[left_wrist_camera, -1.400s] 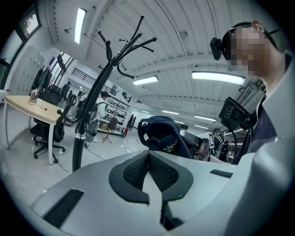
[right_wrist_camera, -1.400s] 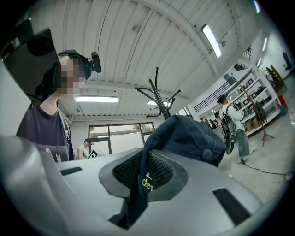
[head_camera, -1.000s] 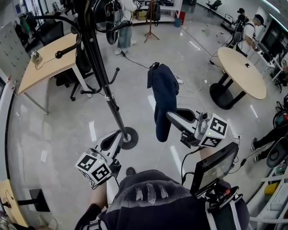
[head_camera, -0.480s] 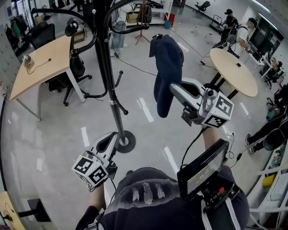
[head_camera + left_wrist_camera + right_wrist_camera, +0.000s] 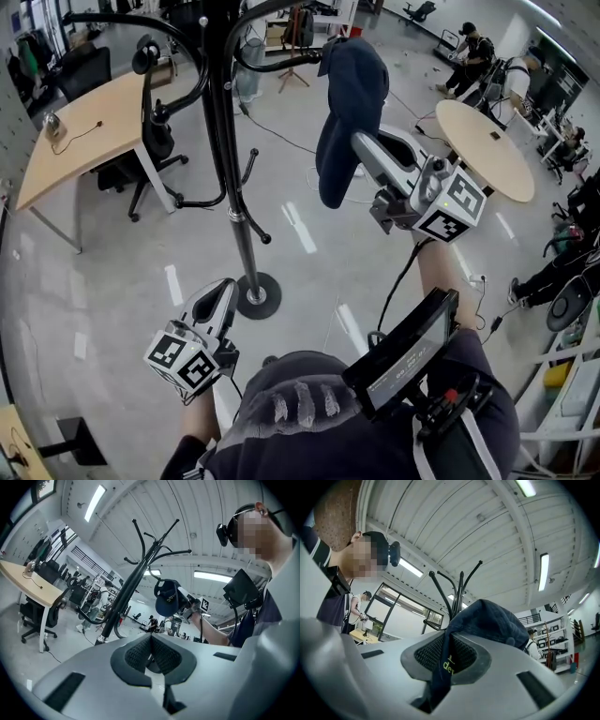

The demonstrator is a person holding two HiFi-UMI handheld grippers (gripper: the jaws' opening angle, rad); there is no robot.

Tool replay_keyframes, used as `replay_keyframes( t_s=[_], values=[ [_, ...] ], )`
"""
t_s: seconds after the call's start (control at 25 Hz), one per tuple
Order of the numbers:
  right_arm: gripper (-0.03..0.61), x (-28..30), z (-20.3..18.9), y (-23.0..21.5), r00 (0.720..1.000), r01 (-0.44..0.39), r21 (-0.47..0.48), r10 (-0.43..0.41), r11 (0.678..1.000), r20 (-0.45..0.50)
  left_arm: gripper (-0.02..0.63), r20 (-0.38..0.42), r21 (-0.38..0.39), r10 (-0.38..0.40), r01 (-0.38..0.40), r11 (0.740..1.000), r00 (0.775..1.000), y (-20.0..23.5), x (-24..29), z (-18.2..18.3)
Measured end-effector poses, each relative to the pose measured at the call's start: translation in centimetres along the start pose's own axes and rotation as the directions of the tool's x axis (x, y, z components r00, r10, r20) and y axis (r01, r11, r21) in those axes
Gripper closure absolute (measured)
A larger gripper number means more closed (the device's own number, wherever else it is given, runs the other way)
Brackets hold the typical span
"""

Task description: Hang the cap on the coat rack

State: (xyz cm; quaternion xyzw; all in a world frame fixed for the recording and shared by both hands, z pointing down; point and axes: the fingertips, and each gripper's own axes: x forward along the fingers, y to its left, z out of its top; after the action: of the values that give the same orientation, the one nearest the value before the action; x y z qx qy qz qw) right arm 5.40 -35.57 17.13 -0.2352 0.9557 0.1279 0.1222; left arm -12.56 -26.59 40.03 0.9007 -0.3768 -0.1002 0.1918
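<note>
Pinches navy cap [image 5: 349, 94] in right gripper [image 5: 362, 145], jaws tight on fabric, beside coat rack [image 5: 223, 122]. Holds left gripper [image 5: 223, 291] low, jaws seemingly together, empty.

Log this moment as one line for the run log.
right hand-held gripper: shut on cap | left hand-held gripper: shut, empty | coat rack: cap not yet hung

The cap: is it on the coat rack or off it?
Off. The navy cap hangs pinched in the right gripper; in the left gripper view it rests on no hook of the coat rack.
</note>
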Motion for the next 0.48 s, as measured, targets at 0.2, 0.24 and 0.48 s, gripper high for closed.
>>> replay_keyframes(
  t_s=[0.2, 0.24, 0.48],
  values=[
    [0.546, 0.8, 1.3, 0.6, 0.997, -0.056, -0.007, 0.057, 0.998, 0.057, 0.606, -0.013, -0.003, 0.002, -0.002, 1.0, 1.0, 0.3, 0.7, -0.5],
    [0.546, 0.8, 1.6, 0.8, 0.995, -0.067, -0.005, 0.067, 0.998, 0.072, 0.606, -0.015, -0.003, 0.003, -0.003, 1.0, 1.0, 0.4, 0.8, -0.6],
    [0.546, 0.8, 2.4, 2.1, 0.98, -0.172, 0.058, 0.164, 0.983, 0.113, 0.606, -0.019, -0.003, 0.01, -0.01, 1.0, 1.0, 0.4, 1.4, -0.5]
  ],
)
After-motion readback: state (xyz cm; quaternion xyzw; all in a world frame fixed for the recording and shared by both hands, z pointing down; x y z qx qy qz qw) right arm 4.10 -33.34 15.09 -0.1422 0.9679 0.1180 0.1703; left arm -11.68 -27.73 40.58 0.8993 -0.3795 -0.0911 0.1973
